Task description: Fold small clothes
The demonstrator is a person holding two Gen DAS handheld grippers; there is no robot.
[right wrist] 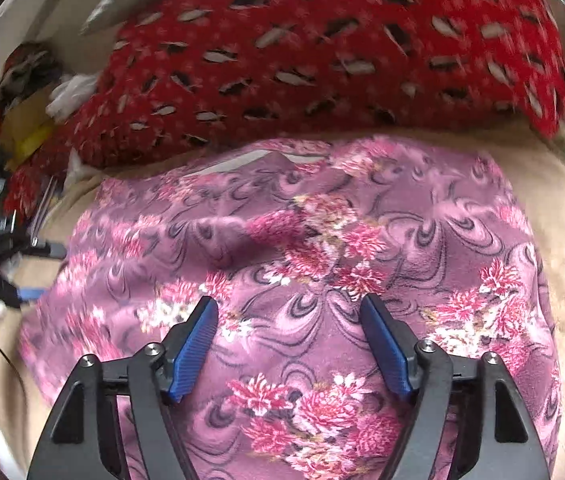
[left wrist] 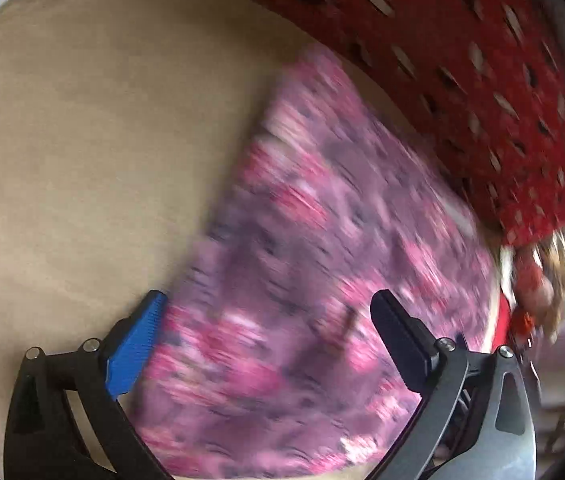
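A: Surface first. Beige padded surface (right wrist: 554,216), cloth-covered; cannot tell if it is a bed or a worktop. Red patterned cloth (right wrist: 322,52) heaped along the far side. Clutter at the far left in the right wrist view, too blurred to name.

B: Task item: pink floral garment (right wrist: 322,240), lying mostly flat on the beige surface, its far edge just beside the red cloth. A pale strip shows at that far edge, perhaps a neckline; not certain.

A: Right gripper (right wrist: 290,320): jaws apart, nothing between the pads, hovering over the garment's near middle. Left gripper (left wrist: 266,312): jaws wide apart, nothing held, its blue pad (left wrist: 134,348) at the garment's edge beside bare beige.

B: Judgement: between folds, both about to take fresh hold. Pinch one layer's edge at two well-spaced points, lift low, carry over evenly so no crease bunches.

A: Room: open beige beyond the garment's left-gripper side and at the right of the right wrist view. Far side is crowded; fold away from the red cloth or risk snagging it.
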